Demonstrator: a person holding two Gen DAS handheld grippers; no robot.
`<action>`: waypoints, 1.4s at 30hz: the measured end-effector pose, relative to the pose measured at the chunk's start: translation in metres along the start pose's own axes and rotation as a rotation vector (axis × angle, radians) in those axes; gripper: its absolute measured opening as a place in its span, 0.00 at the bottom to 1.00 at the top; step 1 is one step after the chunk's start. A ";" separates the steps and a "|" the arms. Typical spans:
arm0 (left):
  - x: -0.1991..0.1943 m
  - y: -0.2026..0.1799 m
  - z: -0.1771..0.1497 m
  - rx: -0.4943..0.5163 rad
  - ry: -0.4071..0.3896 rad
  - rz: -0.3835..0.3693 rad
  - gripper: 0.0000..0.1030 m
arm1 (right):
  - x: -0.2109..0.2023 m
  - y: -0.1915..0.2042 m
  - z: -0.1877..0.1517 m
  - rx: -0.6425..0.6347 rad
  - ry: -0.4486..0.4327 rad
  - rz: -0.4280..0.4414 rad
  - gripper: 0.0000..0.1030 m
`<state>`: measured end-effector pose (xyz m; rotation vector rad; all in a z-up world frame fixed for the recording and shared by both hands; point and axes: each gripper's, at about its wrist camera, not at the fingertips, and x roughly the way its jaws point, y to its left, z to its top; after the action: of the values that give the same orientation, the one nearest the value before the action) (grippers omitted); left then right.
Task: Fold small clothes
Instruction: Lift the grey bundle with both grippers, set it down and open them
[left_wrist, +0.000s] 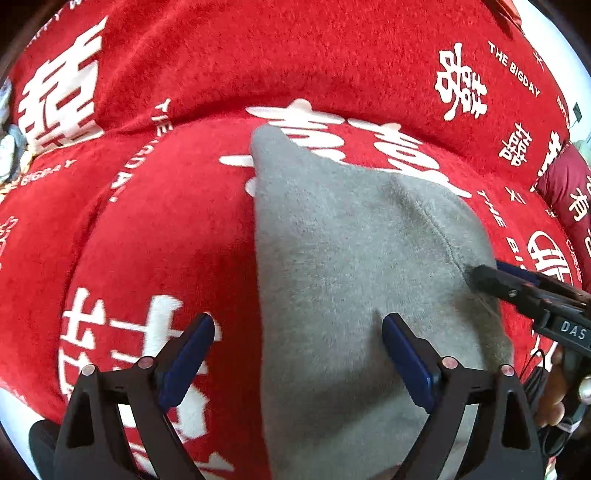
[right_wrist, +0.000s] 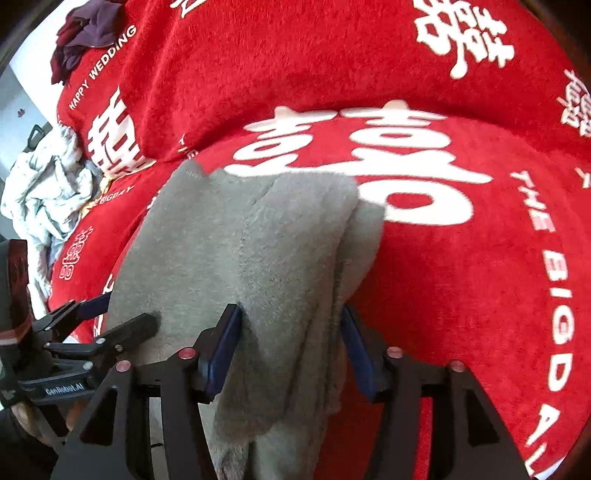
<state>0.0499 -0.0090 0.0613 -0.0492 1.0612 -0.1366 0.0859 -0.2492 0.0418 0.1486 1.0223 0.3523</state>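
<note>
A small grey fleece garment (left_wrist: 351, 258) lies on a red blanket with white characters (left_wrist: 166, 229). My left gripper (left_wrist: 297, 354) is open, its jaws wide apart over the garment's near left part, one finger over the blanket. My right gripper (right_wrist: 290, 347) straddles a bunched fold of the grey garment (right_wrist: 266, 240); cloth sits between the blue pads, which stand partly apart. In the left wrist view the right gripper (left_wrist: 480, 275) touches the garment's right edge. In the right wrist view the left gripper (right_wrist: 122, 314) lies at the garment's left edge.
A pile of pale crumpled clothes (right_wrist: 48, 188) lies at the blanket's left edge. A dark purple and maroon garment (right_wrist: 88, 33) lies at the far left corner. A dark red cushion (left_wrist: 569, 192) sits at the right in the left wrist view.
</note>
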 end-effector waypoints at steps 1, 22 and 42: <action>-0.007 0.002 0.000 -0.004 -0.016 0.008 0.90 | -0.009 0.003 0.000 -0.019 -0.018 -0.020 0.58; -0.023 0.022 -0.011 0.053 -0.018 0.048 1.00 | -0.020 0.052 -0.051 -0.331 0.069 0.045 0.59; -0.004 0.006 -0.088 0.339 0.146 0.061 1.00 | -0.015 0.043 -0.085 -0.241 0.144 0.210 0.18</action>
<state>-0.0286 -0.0001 0.0211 0.3027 1.1710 -0.2666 -0.0035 -0.2179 0.0219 0.0128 1.1006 0.6818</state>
